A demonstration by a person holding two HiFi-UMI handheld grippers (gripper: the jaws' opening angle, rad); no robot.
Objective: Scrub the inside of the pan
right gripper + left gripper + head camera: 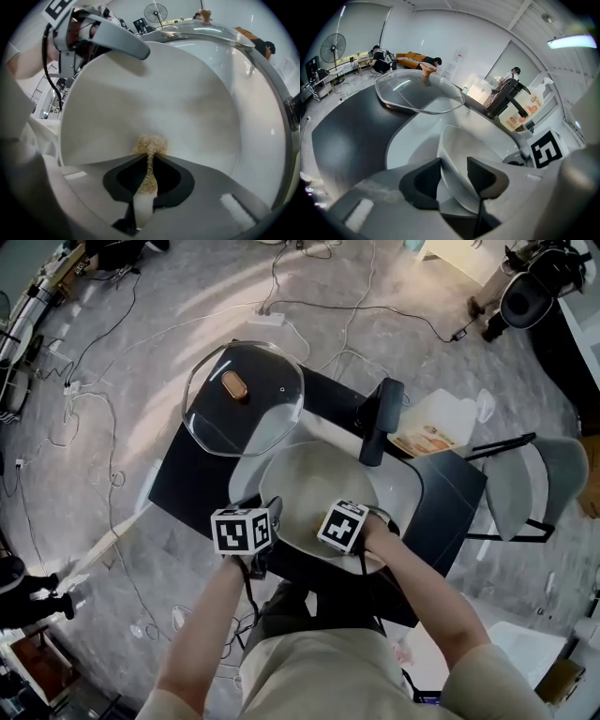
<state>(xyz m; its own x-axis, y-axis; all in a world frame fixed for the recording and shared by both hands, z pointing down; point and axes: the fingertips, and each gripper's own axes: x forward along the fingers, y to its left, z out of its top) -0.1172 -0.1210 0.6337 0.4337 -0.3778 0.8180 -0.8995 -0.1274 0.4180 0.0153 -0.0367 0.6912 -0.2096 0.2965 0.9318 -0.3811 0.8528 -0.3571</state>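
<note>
A white pan (pixel 314 488) with a black handle (pixel 380 423) sits on a black table (pixel 187 488). My left gripper (pixel 452 176) is at the pan's near left rim (pixel 445 154). The rim stands between its pads, with a gap on the inner side, so the jaws are open. It also shows in the right gripper view, at the top left, as the left gripper (pixel 108 35). My right gripper (pixel 149 164) is shut on a thin tan scrub pad (pixel 149 145), whose tip rests on the pan's white inside (pixel 164 89). In the head view both grippers (pixel 267 521) (pixel 345 526) hover over the pan's near edge.
A glass lid (pixel 244 399) with a wooden knob lies on the table's far left corner, beside the pan. A printed packet (pixel 431 432) lies beyond the handle. A grey chair (pixel 534 484) stands to the right. Cables run across the floor (pixel 103 409). People are in the far background.
</note>
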